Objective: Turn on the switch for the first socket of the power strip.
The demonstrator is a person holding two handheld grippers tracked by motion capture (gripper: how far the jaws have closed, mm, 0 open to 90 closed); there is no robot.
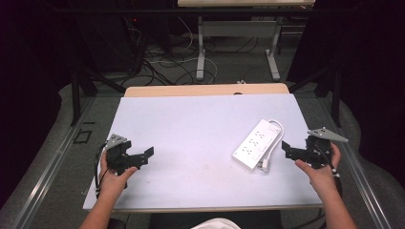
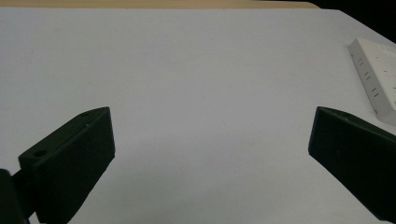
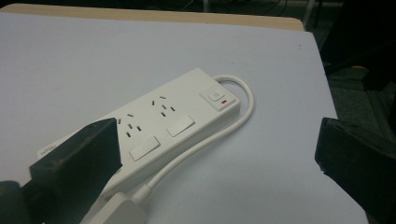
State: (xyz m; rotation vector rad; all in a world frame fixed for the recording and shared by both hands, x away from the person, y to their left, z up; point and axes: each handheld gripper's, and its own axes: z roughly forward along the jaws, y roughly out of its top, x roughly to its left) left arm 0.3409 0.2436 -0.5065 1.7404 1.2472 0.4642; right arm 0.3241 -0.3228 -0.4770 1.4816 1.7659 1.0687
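Note:
A white power strip (image 1: 254, 142) lies at an angle on the right half of the white table top (image 1: 191, 124), its white cable (image 1: 273, 143) looped along its right side. My right gripper (image 1: 288, 150) hovers just right of the strip, jaws pointing left at it and spread wide with nothing between them. In the right gripper view the strip (image 3: 173, 116) with its switch (image 3: 218, 98), cable (image 3: 243, 112) and plug (image 3: 116, 210) lies ahead of the open gripper (image 3: 217, 133). My left gripper (image 1: 145, 158) is open at the table's left front, far from the strip (image 2: 376, 74); it (image 2: 210, 126) holds nothing.
A wooden table edge (image 1: 205, 89) shows behind the white top. Beyond it are a desk frame (image 1: 236, 47) and cables on the floor (image 1: 162, 67). Black stand legs (image 1: 76, 95) flank the table. Bare surface spreads between the two grippers.

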